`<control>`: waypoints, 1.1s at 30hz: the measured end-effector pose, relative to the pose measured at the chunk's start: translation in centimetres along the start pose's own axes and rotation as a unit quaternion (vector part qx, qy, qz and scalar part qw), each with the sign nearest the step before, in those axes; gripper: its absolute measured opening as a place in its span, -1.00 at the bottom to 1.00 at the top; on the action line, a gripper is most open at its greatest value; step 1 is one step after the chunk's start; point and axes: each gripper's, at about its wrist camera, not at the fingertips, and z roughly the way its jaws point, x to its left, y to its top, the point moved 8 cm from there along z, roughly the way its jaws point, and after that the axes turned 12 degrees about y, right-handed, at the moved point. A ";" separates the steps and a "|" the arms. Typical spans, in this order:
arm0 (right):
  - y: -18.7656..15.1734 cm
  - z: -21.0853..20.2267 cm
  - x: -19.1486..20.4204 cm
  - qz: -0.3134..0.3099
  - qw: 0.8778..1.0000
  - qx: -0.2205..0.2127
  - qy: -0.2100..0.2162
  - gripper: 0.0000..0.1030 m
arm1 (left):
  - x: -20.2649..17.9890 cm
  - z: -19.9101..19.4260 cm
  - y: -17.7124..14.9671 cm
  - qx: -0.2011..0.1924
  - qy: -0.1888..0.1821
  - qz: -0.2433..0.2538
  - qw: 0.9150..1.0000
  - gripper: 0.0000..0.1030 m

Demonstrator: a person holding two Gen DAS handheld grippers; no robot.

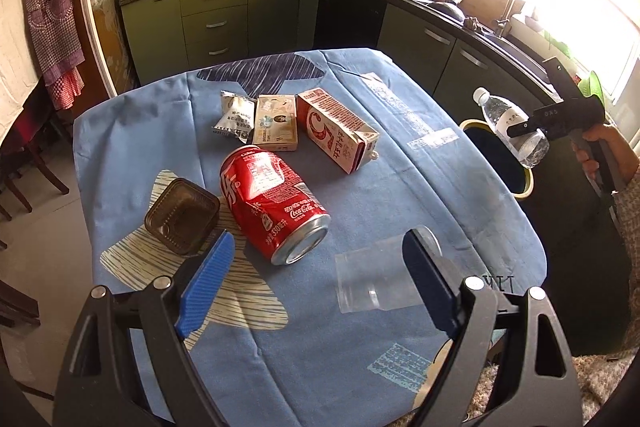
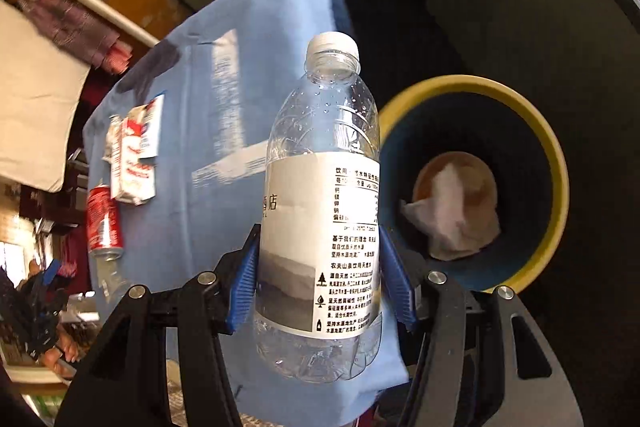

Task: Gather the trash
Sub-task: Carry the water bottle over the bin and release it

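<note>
at the bottom of the left wrist view the left gripper [image 1: 316, 259] stands apart over a clear cup [image 1: 376, 279]; above it a red coca-cola can [image 1: 272, 201] reads 330. the right gripper [image 2: 320, 291] clamps a white-labelled bottle [image 2: 320, 211] beside the bin [image 2: 556, 163].

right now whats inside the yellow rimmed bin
Inside the yellow-rimmed bin the right wrist view shows a crumpled white tissue lying on a brownish round thing at the bottom. The water bottle and a gripper finger cover the bin's near left part.
</note>
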 end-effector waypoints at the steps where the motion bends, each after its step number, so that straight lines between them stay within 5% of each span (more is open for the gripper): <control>1: 0.1 0.1 -1.8 0.011 1.000 -0.002 -0.008 0.09 | -0.3 0.0 0.0 0.000 -0.001 0.002 1.000 0.59; 14: 1.5 2.6 -12.9 0.075 0.992 -0.011 -0.096 0.12 | -0.5 0.5 0.3 0.011 0.009 0.005 1.000 0.60; 25: 0.5 0.3 -5.5 -0.005 0.998 -0.048 -0.046 0.23 | 0.9 2.6 0.6 0.041 0.024 -0.020 0.999 0.74; 33: -0.9 2.3 -1.5 -0.058 0.998 -0.024 -0.027 0.29 | 1.9 6.8 1.3 0.113 0.028 -0.056 0.992 0.74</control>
